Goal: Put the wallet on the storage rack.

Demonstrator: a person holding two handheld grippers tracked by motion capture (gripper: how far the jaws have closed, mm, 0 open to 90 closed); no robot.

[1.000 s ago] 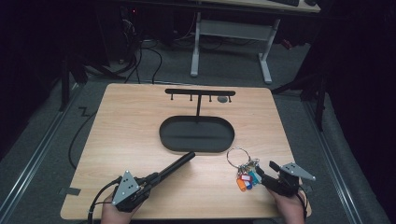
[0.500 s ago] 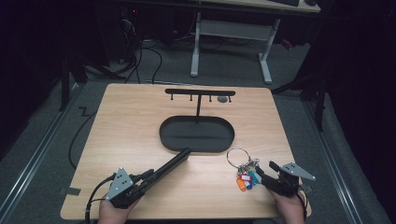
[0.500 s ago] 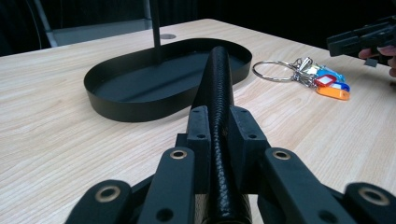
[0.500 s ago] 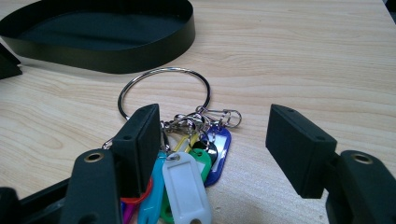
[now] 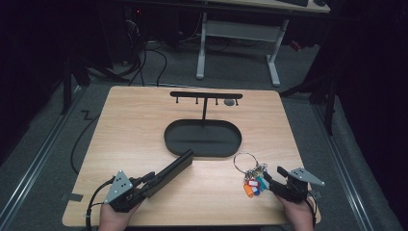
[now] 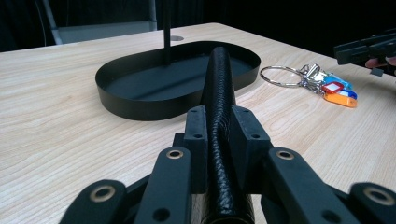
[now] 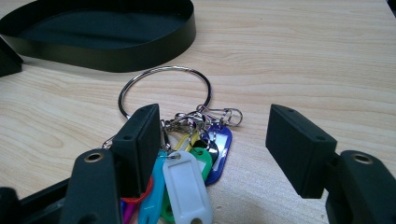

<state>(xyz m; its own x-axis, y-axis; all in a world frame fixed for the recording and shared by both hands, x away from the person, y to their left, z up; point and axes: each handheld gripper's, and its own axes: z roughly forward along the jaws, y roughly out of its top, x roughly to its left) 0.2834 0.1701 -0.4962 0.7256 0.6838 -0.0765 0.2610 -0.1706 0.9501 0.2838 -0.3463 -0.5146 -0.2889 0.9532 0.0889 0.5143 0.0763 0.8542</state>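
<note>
A long, flat black case with a grained leather-like skin (image 5: 175, 166) (image 6: 218, 74) sticks out from my left gripper (image 5: 148, 181) (image 6: 219, 125), which is shut on its near end. The case points toward the black oval tray (image 5: 202, 153) (image 6: 140, 105), its far end close to the tray's front rim. At the front right, a bunch of keys with coloured tags on a big metal ring (image 5: 252, 181) (image 7: 196, 154) lies on the table. My right gripper (image 5: 273, 175) (image 7: 212, 140) is open just behind the bunch, its left jaw beside the tags, gripping nothing.
A thin post rises from the tray to a black crossbar with small hooks (image 5: 207, 95). The wooden table (image 5: 139, 125) ends close in front of both hands. Beyond the far edge are cables and the legs of a white desk (image 5: 202, 48).
My left gripper has drifted slightly left and back toward the front edge with the black case. The right gripper and the keys have stayed put.
</note>
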